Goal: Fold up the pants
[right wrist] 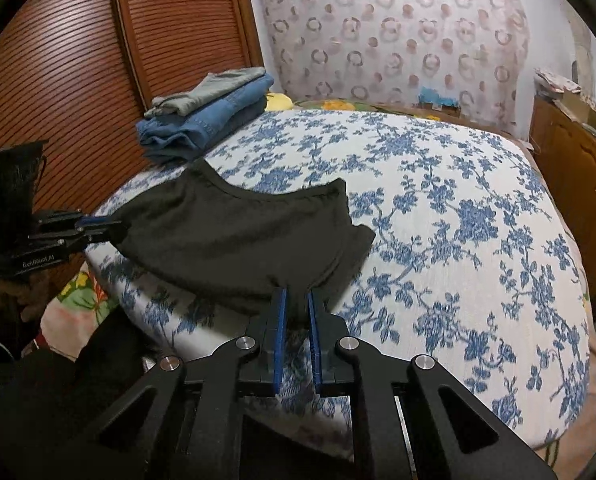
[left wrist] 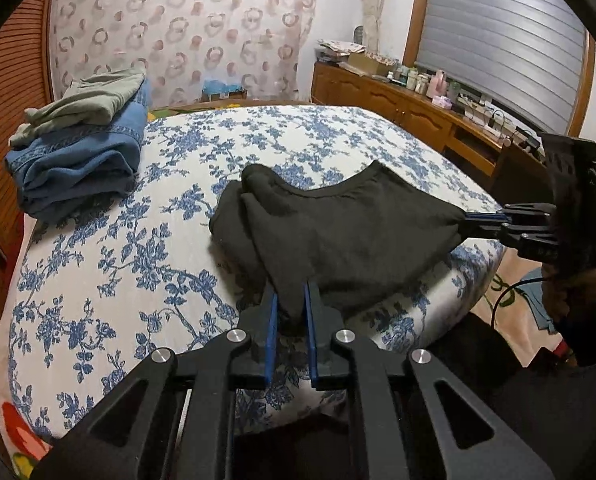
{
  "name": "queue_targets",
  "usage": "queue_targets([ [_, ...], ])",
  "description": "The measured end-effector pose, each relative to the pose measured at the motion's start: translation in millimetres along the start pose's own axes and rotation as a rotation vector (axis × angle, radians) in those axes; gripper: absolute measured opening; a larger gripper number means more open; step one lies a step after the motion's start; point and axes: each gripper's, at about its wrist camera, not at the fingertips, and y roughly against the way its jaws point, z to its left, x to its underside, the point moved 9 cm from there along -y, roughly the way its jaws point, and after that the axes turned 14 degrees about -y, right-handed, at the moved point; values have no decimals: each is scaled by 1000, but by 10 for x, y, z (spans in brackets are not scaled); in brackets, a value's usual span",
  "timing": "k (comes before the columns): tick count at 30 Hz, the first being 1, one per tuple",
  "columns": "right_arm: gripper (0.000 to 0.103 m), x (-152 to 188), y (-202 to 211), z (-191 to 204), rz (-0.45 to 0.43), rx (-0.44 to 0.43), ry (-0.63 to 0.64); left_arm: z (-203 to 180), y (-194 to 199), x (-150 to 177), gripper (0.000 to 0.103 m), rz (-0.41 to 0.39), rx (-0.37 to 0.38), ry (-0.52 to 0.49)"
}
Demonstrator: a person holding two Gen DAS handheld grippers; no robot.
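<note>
Black pants [left wrist: 337,232] lie partly folded near the front edge of a bed with a blue floral cover [left wrist: 138,248]. My left gripper [left wrist: 290,296] is shut on one corner of the pants. My right gripper [right wrist: 297,300] is shut on the other corner of the pants [right wrist: 238,236], and it also shows at the right of the left wrist view [left wrist: 469,216]. The left gripper shows at the left of the right wrist view [right wrist: 122,226]. The cloth is lifted and stretched between the two grippers, with its far end bunched on the bed.
A stack of folded clothes, blue jeans [left wrist: 82,164] under a grey-green garment [left wrist: 94,100], sits at the bed's far left by a slatted wooden door [right wrist: 78,60]. A wooden dresser [left wrist: 397,108] with clutter stands along the right wall.
</note>
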Motion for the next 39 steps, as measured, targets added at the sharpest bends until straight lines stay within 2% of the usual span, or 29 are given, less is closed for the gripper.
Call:
queue_targets([
  [4,10,39,-53,-26,19,0,-13,-15,-44,31,14,14,1,4],
  [10,10,32,-24,4,18,11,-5,7,15,-12,28,-7,-21,-1],
  [16,10,-7,46,-11,-2,21,-3,94,40,-73,61,-31,-34,25],
  [18,10,-31,75,-24,-14,28,-6,110,6,-62,78,-23,-42,27],
  [24,11,-97,128,-73,-40,55,-4,123,-99,-15,79,5,-43,34],
  [25,16,-111,124,-77,-44,60,-3,140,-116,-20,79,8,-49,36],
  [27,20,-144,110,-73,-53,67,2,165,-147,-43,79,12,-54,37],
  [29,32,-188,76,-57,-65,72,8,193,-172,-97,79,4,-55,39],
  [30,33,-209,53,-49,-69,70,11,205,-182,-120,79,3,-56,40],
  [39,35,-395,-292,-88,-53,79,7,366,-336,-340,79,-8,-65,48],
])
